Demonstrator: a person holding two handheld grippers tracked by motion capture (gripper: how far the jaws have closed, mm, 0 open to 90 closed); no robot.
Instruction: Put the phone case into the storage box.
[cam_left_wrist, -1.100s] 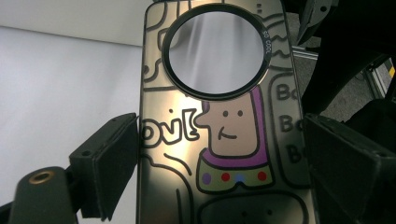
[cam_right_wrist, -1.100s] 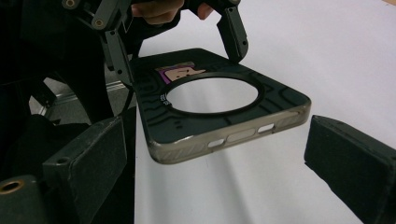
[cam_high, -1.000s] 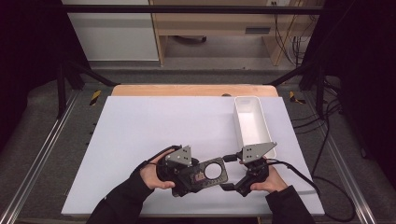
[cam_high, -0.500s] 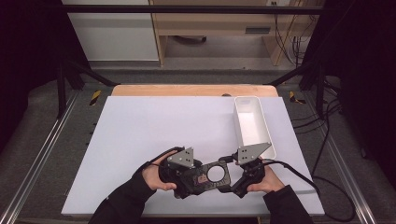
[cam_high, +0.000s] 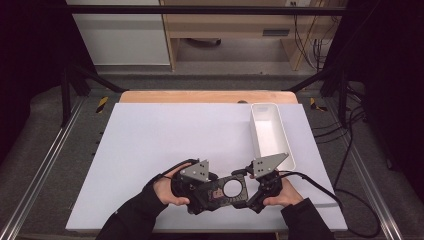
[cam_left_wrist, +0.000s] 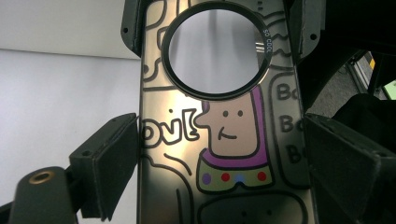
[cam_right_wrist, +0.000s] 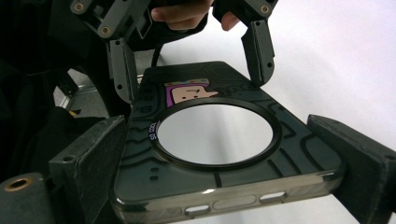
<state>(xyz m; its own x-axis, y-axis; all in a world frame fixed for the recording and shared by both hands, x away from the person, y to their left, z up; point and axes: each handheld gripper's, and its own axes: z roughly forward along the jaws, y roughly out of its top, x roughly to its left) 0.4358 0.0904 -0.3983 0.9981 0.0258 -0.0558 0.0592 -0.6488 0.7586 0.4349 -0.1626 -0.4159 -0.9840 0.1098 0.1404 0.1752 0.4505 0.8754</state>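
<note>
Wooden shelf (cam_high: 235, 30) behind white table (cam_high: 165, 135)

- My left gripper (cam_high: 200, 186): black, grey three-cornered plate on top, brass screw beside its jaw.
- My right gripper (cam_high: 264, 181): same, black cable trailing behind.
- Black sleeves (cam_high: 134, 218) behind both.

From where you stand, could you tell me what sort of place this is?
Probably a lab recording bench: a white board on a metal-framed table, cables trailing off the side, and a person holding a phone case between two hand-held grippers, left and right.
</note>
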